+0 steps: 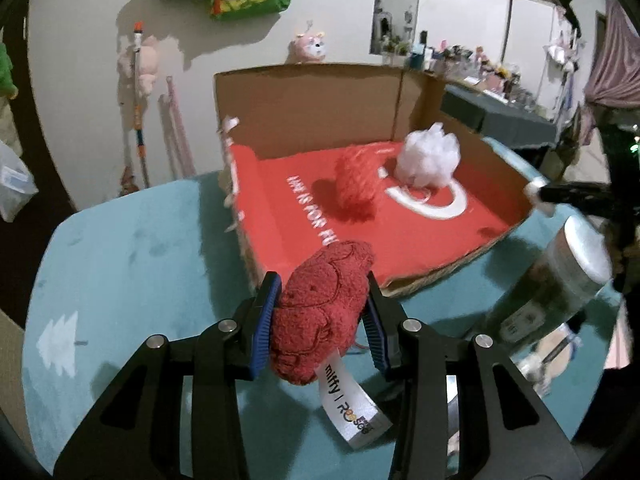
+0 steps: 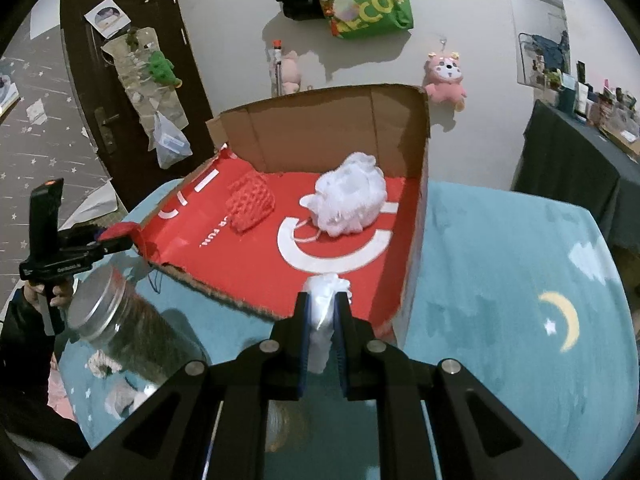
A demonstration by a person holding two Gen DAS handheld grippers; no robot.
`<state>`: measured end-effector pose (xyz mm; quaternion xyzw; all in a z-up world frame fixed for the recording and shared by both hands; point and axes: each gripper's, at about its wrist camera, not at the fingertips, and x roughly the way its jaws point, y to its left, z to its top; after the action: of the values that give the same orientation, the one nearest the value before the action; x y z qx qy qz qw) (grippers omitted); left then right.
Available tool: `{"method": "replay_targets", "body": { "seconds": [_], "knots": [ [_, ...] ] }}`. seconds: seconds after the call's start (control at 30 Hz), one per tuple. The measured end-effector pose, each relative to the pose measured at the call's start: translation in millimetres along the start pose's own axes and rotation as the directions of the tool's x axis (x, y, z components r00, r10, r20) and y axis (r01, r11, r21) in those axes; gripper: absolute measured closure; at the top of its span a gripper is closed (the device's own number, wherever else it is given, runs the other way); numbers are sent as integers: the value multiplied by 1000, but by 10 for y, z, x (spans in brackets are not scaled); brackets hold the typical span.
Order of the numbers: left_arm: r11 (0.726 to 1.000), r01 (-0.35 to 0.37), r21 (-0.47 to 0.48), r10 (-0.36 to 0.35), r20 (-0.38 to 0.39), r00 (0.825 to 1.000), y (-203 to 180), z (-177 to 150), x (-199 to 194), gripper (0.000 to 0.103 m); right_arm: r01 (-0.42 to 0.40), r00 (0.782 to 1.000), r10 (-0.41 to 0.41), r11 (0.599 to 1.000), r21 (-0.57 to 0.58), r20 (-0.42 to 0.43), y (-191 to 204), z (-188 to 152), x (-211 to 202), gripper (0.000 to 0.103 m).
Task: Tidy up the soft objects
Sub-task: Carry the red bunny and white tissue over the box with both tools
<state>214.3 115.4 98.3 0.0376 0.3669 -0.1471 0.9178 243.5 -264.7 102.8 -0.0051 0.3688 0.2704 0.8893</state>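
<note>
Carrying both loads toward cardboard box (image 1: 320,96): left gripper (image 1: 320,312) clamps red plush (image 1: 320,312), right gripper (image 2: 322,320) pinches white fluff (image 2: 324,300) thinly. Fluff may slip short of the box; glass jar (image 2: 116,316) beside it risks a knock.

- Cardboard box (image 2: 332,136): near side cut low, giving open entry; tall back and right walls block passage there.
- Box floor: red mesh pouch (image 2: 250,206) and white puff (image 2: 350,200) occupy the middle; front strip is free.
- Glass jar (image 2: 120,320) stands on the surface (image 2: 500,280) left of the box.
</note>
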Motion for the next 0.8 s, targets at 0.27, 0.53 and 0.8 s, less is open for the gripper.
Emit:
{"method": "replay_targets", "body": {
  "seconds": [0.27,0.53,0.8],
  "knots": [
    [999,12,37,-13,9,1000,-183,347,58,65,16,1000,-17,1000,-25,-17,47,283,234,90],
    [998,-27,63,29,-18,999,-328,635,338,65,81,994,-86,994,-68,-71,84,475,556,90],
    [992,-109,71,114,-73,991,-403,796,667,65,165,969,-186,977,-137,-163,115,557,877,90]
  ]
}}
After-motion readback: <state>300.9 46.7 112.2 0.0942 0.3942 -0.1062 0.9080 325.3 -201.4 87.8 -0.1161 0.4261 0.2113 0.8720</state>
